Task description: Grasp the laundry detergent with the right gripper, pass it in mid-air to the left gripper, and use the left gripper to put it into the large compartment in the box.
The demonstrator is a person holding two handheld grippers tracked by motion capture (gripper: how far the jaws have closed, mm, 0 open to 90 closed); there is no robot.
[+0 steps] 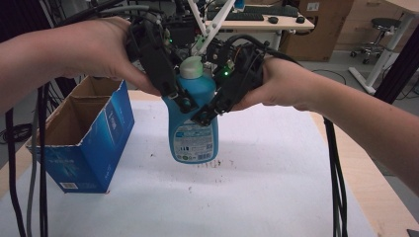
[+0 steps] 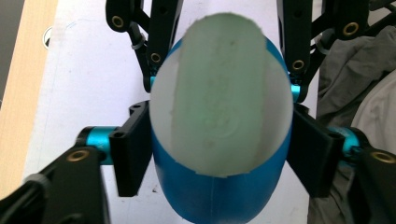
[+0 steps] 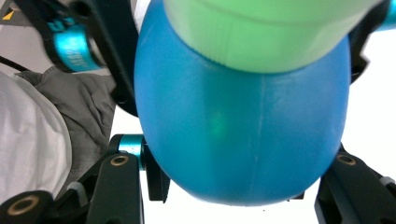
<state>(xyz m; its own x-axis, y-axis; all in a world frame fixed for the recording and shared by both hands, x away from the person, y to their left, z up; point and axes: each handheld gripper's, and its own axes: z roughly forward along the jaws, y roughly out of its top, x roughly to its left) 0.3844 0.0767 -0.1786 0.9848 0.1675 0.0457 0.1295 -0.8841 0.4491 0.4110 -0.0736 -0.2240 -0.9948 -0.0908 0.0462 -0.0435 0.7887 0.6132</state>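
Both tongs [image 1: 185, 104] [image 1: 206, 117] clamp the blue bottle [image 1: 193, 136] aloft.

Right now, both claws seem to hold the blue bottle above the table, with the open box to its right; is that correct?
Not quite: the box stands to the left of the bottle, as the high view shows. The left claw and right claw do hold it above the table.

Office or lab workroom. Far side: a desk [image 1: 276, 22] carrying a black keyboard [image 1: 244, 16] and a mouse [image 1: 272, 19]. Far right: a cardboard box [image 1: 321, 24], a wheeled stool [image 1: 378, 37], a white desk leg [image 1: 383, 54] on grey floor. Near: a light wooden counter [image 1: 365, 182] under a white sheet [image 1: 257, 197]; black cables [image 1: 336, 173] hang over it.
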